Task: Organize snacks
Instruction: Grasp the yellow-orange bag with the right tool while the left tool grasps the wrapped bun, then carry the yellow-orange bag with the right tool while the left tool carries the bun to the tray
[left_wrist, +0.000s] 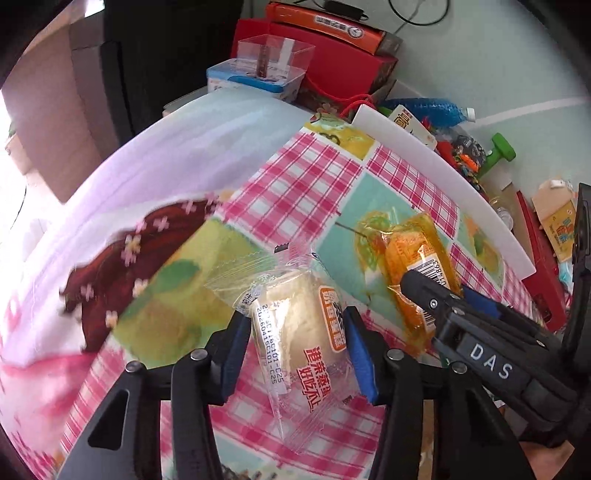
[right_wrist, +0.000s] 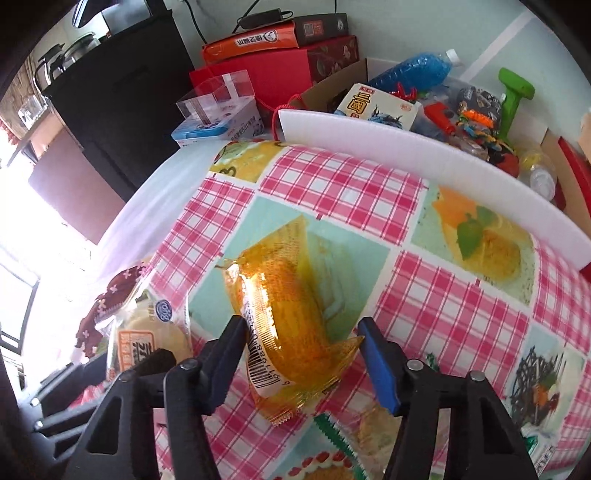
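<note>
While both snacks sit inside my jaws, the risk I see is in the wrappers: slick film could let either packet slide or twist out if I lift fast, and squeezing harder would likely crush soft cake. My left gripper (left_wrist: 297, 334) has its jaws narrowed onto the pale steamed cake packet (left_wrist: 301, 350), pads pressed to both sides, with the clear crimped end sticking out ahead of the tips. My right gripper (right_wrist: 303, 334) straddles the orange-wrapped snack (right_wrist: 284, 317); the left pad touches the barcode label, but the blue pad seems to meet only the wrapper's corner, so I cannot tell if that grip is firm. Both packets are near each other over the checked tablecloth (right_wrist: 443, 295), so the grippers could knock together.
</note>
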